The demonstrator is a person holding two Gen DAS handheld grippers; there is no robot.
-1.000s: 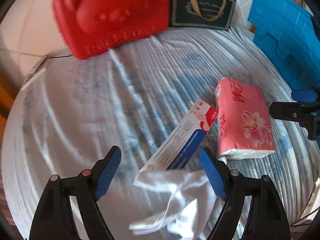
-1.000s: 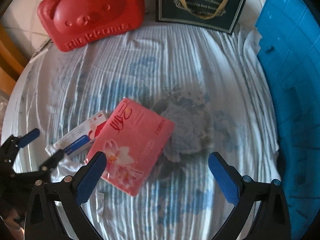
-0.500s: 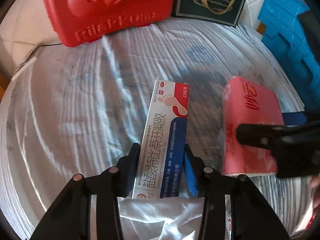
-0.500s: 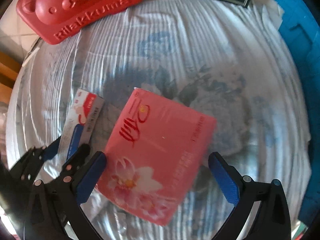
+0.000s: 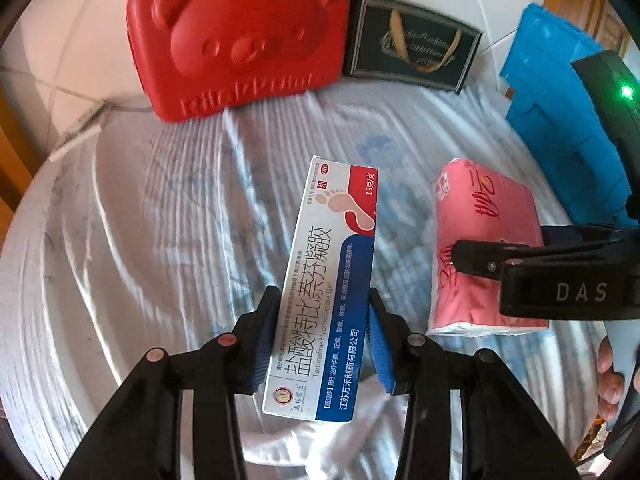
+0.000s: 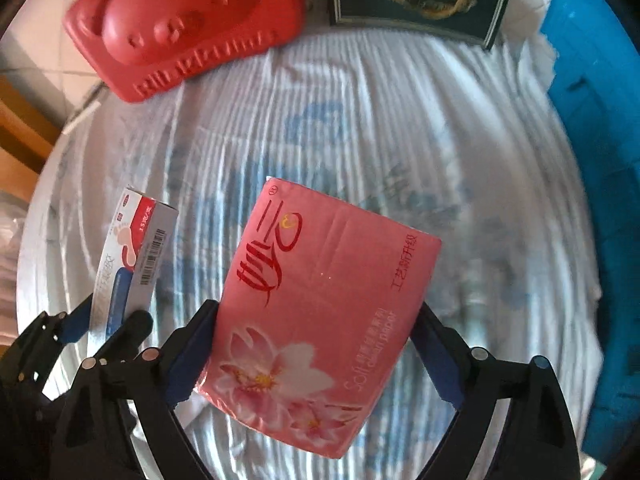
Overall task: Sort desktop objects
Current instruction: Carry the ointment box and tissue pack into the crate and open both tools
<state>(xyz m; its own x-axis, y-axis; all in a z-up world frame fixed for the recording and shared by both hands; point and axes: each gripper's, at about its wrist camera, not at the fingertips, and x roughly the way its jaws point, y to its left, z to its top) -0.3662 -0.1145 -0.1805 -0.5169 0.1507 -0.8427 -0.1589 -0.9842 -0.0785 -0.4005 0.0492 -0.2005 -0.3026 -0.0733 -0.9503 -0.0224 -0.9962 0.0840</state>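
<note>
A white, red and blue ointment box (image 5: 340, 216) stands tilted up off the cloth, with my left gripper (image 5: 322, 300) shut on its lower half. The same box (image 6: 136, 248) shows at the left of the right wrist view. A pink tissue pack (image 6: 332, 272) with a flower print sits between the blue pads of my right gripper (image 6: 316, 320). Its jaws are closing and the pads touch both long sides of the pack. In the left wrist view one black right finger (image 5: 492, 258) crosses the tissue pack (image 5: 480, 208).
A white glove (image 5: 360, 436) lies below the left fingers. At the back stand a red bear-shaped case (image 5: 240, 40) and a dark gift bag (image 5: 412, 52). A blue crate (image 5: 560, 112) lines the right. A hand (image 5: 608, 380) shows at the right edge.
My left gripper shut on the ointment box and raised it from the cloth. My right gripper came down around the tissue pack and its jaws narrowed onto it.
</note>
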